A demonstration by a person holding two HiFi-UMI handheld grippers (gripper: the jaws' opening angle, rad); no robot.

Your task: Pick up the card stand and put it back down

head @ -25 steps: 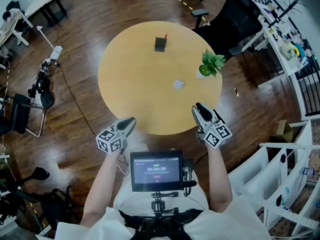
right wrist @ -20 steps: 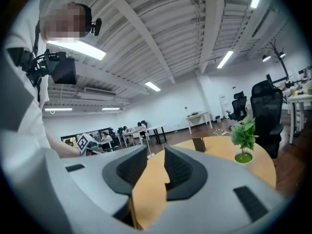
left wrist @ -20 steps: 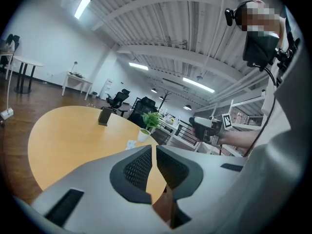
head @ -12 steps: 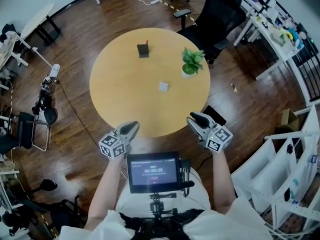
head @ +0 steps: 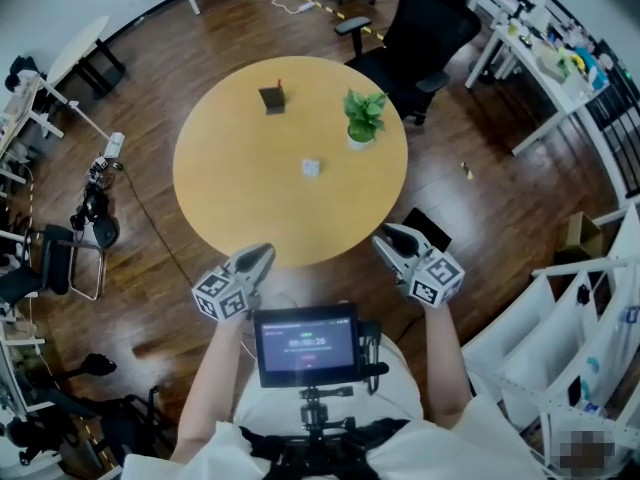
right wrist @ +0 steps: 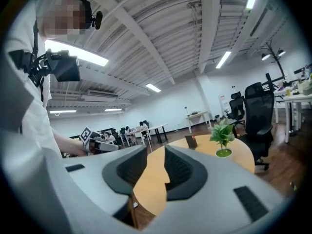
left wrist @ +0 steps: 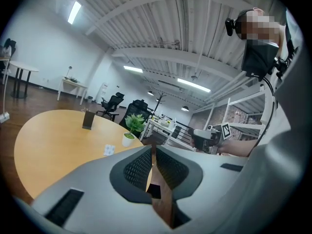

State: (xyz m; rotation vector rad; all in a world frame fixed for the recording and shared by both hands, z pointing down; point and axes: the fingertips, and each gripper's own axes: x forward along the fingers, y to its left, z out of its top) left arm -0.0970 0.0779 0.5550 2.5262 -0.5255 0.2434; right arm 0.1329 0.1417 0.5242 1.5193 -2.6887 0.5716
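A white short-sleeved top (head: 436,450) is worn, nothing fancy. At the chest a small black monitor (head: 308,343) is carried on a dark mount, screen lit. The left hand-held gripper (head: 262,252) and right hand-held gripper (head: 386,234) are built alike: pale grey shells, lined with black ribbed pads (right wrist: 179,170), each topped with a white cube (head: 222,296) printed in black square markers.
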